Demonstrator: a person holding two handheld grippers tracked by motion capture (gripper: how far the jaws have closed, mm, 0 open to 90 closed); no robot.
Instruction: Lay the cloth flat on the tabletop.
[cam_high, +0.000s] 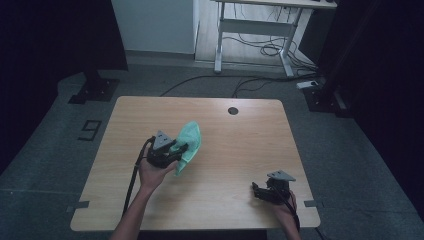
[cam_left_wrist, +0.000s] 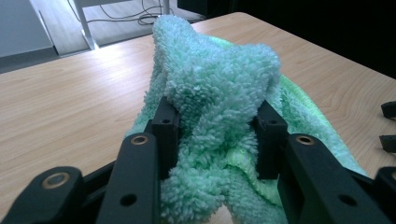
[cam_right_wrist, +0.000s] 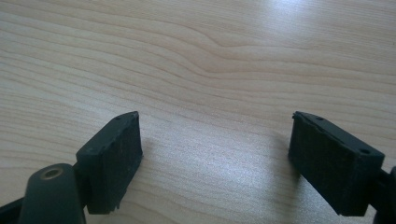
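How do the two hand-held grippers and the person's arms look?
Both the left gripper and the right gripper are black, each topped by a grey three-cornered plate. A black cable trails from each. The right gripper's jaws end in flat rectangular black pads. Brass-coloured rivets mark the joints. The forearms are unsleeved.

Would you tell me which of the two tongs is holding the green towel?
The left tongs grip the green towel; the right tongs are open, holding nothing.

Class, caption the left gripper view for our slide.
Left gripper clamps a fluffy mint-green terry towel above the light wooden table.
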